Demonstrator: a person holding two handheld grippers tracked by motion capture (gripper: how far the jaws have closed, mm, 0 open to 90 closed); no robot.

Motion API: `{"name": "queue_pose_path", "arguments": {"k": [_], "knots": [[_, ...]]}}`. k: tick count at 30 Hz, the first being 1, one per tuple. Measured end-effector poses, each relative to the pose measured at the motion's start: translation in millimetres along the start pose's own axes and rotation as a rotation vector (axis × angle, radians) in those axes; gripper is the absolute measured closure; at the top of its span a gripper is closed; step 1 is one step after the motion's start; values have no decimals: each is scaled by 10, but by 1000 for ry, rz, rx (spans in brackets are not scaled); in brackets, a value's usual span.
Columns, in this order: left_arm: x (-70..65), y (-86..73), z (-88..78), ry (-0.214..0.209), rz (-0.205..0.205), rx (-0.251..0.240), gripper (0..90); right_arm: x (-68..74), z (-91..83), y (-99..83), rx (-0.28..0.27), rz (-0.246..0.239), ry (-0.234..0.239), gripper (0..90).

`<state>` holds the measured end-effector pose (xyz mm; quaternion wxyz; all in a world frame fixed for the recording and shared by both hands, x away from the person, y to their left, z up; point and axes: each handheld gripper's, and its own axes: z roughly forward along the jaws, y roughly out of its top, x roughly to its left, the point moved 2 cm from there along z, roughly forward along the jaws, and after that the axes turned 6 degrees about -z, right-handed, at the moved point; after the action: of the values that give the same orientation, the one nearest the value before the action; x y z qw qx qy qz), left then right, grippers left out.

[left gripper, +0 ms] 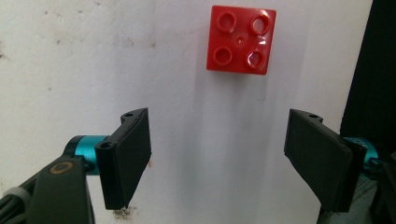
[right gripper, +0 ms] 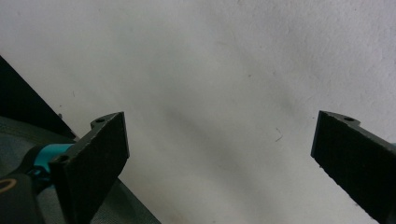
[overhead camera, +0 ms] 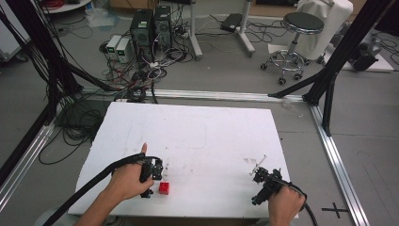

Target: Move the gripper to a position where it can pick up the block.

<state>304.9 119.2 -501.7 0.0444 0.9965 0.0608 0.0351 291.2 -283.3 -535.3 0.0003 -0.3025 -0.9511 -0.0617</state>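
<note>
The left gripper (overhead camera: 155, 170) is hovering low over the near left part of the white bench (overhead camera: 221, 127), its fingers (left gripper: 128, 156) standing wide apart and gripping nothing. In the left gripper view a red brick (left gripper: 241, 39) is lying flat on the bench, studs up (four of them), ahead of the open fingers and apart from both. In the high view the brick (overhead camera: 164, 188) is sitting just beside the left gripper, close to the bench's near edge. The left hand (overhead camera: 129, 181) is wrapping the gripper's body, one finger pointing forward. The right gripper (overhead camera: 261, 175) is resting over the near right part of the bench, well apart from the brick; its fingers (right gripper: 95, 158) are also spread wide and holding nothing, with bare bench surface between them. The right hand (overhead camera: 284, 205) is gripping its handle at the bench edge.
</note>
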Motion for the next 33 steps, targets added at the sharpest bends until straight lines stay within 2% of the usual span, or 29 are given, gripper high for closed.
{"name": "queue_pose_path", "arguments": {"k": [19,33], "knots": [[-89,259,145,-19,65,9,232,0,4,2,-1,2,3,33],[-97,341,260,-33,106,26,232,5,14,12,1,0,9,33]]}}
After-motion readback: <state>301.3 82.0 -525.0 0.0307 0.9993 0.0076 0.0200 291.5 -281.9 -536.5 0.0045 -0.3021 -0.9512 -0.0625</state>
